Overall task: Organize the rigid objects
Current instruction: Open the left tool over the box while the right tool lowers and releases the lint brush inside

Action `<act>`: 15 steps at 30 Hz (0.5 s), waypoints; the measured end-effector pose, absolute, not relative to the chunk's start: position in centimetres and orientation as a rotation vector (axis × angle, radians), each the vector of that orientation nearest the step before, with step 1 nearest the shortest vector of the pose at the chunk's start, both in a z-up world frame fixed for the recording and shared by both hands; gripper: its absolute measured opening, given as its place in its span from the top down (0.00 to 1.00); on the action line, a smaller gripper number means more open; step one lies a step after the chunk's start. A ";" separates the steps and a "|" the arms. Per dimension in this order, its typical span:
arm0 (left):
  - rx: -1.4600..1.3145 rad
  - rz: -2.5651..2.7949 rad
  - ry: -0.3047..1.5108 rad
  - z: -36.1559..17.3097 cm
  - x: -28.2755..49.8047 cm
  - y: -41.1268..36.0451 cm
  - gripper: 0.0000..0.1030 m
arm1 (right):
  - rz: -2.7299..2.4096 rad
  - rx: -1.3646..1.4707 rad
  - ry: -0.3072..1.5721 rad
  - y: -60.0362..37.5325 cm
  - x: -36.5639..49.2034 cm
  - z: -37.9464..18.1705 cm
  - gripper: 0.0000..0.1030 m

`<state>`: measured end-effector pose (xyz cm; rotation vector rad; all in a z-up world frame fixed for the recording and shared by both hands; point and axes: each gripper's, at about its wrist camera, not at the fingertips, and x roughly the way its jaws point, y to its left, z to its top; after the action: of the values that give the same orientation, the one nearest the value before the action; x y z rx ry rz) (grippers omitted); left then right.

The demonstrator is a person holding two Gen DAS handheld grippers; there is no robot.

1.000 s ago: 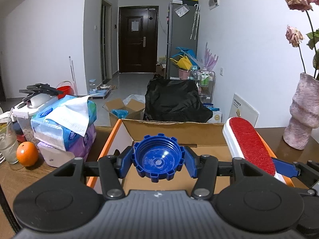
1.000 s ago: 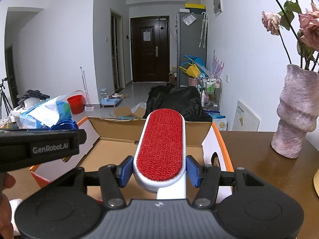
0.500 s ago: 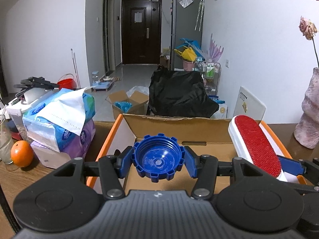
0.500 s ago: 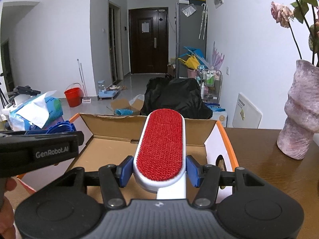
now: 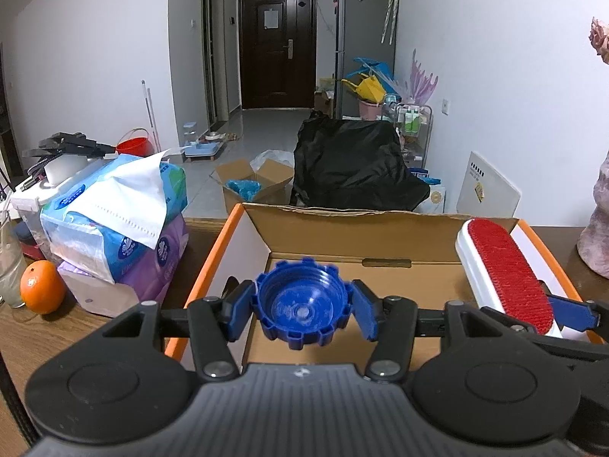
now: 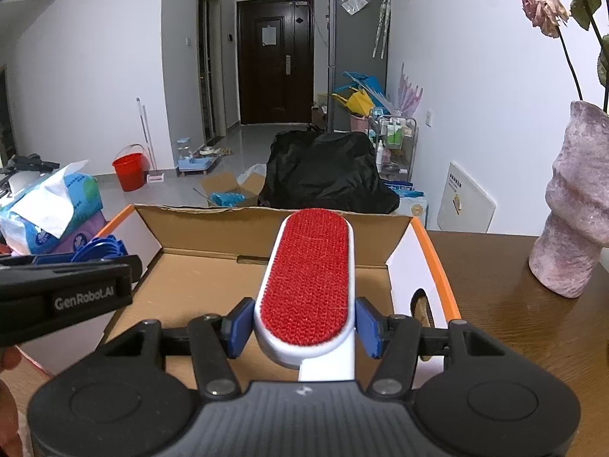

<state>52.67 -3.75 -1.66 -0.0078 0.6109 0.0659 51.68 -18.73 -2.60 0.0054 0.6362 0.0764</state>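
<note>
Over the open cardboard box (image 5: pixel 342 228) hangs my left gripper (image 5: pixel 302 314). Its jaws are opening around a blue ribbed screw cap (image 5: pixel 302 306), which tilts hollow side up between the pads and looks loose. My right gripper (image 6: pixel 304 325) is shut on a white lint brush (image 6: pixel 308 278) with a red pad, held over the box's (image 6: pixel 213 224) right half. That brush (image 5: pixel 506 270) also shows at the right of the left wrist view. The left gripper's body (image 6: pixel 64 297) crosses the left of the right wrist view.
The box has orange-edged flaps and stands on a wooden table (image 6: pixel 514 327). Left of it lie tissue packs (image 5: pixel 114 221), an orange (image 5: pixel 42 291) and a glass (image 5: pixel 9 262). A pink vase (image 6: pixel 574 209) with dried roses stands to the right. Clutter fills the floor behind.
The left jaws have spread and the blue cap has tipped and sunk a little between them. The left gripper has moved forward over the box. The right grip on the brush is unchanged.
</note>
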 end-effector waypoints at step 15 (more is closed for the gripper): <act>-0.002 0.120 0.587 -1.2 52.1 -3.6 0.00 | 0.047 0.013 0.568 -20.1 50.5 0.0 0.05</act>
<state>52.08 -3.59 -1.17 -0.0017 0.5865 0.1204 50.47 -20.14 -0.03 0.0134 0.5680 0.0474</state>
